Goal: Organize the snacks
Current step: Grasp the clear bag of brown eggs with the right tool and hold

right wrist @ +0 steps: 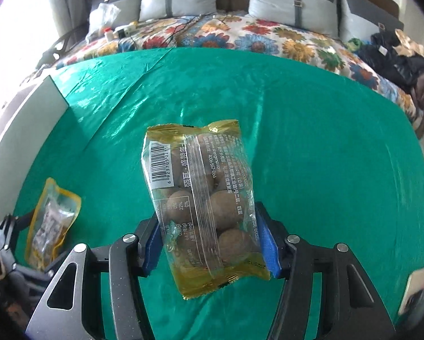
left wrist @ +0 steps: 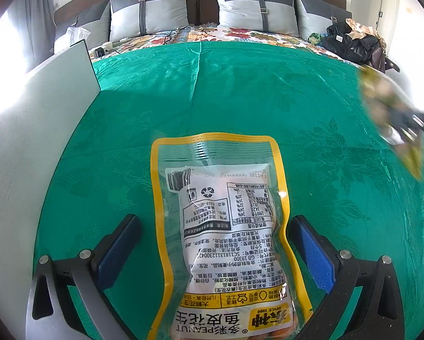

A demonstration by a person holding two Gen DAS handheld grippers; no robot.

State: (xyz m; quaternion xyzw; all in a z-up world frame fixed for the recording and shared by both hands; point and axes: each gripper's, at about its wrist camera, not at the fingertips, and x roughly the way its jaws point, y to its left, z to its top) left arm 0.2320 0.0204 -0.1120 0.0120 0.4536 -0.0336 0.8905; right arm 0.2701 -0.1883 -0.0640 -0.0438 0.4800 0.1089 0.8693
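A yellow-edged peanut packet (left wrist: pixel 223 235) lies back side up on the green cloth (left wrist: pixel 240 90). My left gripper (left wrist: pixel 212 243) is open, one blue pad on each side of the packet, apart from it. My right gripper (right wrist: pixel 209 240) is shut on a gold packet of round brown snacks (right wrist: pixel 203 198) and holds it above the cloth. The gold packet shows blurred at the right edge of the left wrist view (left wrist: pixel 393 119). The peanut packet and left gripper show at the lower left of the right wrist view (right wrist: pixel 50 221).
A white board (left wrist: pixel 42 141) stands upright along the left edge of the cloth. Behind it is a bed with a floral cover (right wrist: pixel 240 34), grey pillows (right wrist: pixel 282 2), cables and small items (right wrist: pixel 121 31), and dark clothes (right wrist: pixel 396 59) at the right.
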